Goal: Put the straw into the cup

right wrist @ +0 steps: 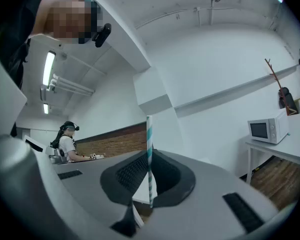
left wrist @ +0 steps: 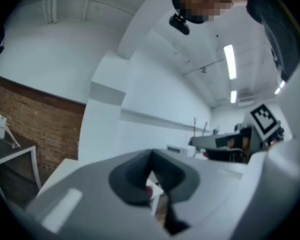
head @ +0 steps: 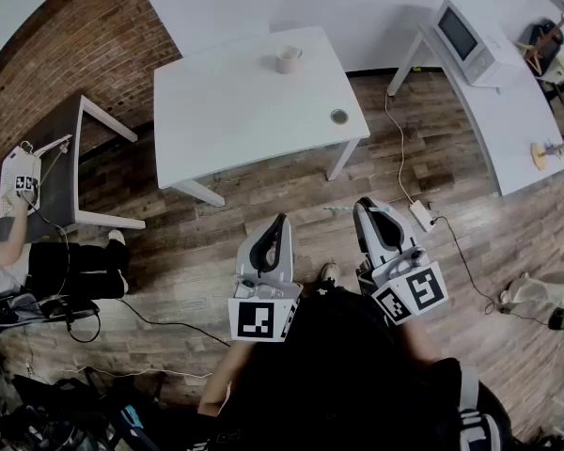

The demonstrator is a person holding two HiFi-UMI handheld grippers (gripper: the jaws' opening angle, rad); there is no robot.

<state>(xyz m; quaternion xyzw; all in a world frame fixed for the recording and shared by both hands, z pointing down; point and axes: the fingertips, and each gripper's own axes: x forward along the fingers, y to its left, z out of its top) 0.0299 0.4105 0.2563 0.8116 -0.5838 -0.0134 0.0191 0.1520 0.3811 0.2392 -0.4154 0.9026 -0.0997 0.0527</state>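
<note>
A pale cup (head: 288,59) stands near the far edge of the white table (head: 235,111), well ahead of both grippers. A teal-and-white striped straw (right wrist: 149,149) stands upright between the jaws of my right gripper (right wrist: 150,184), which is shut on it. In the head view the right gripper (head: 362,205) hangs over the wooden floor in front of the table, and the straw (head: 338,209) pokes out to its left. My left gripper (head: 280,222) is beside it, jaws closed with nothing between them; its tips (left wrist: 151,156) meet in the left gripper view.
A round grommet (head: 339,116) sits in the table's near right corner. A microwave (head: 465,36) rests on a second white table at the right. A grey desk (head: 66,158) and a seated person (head: 38,266) are at the left. Cables and a power strip (head: 421,216) lie on the floor.
</note>
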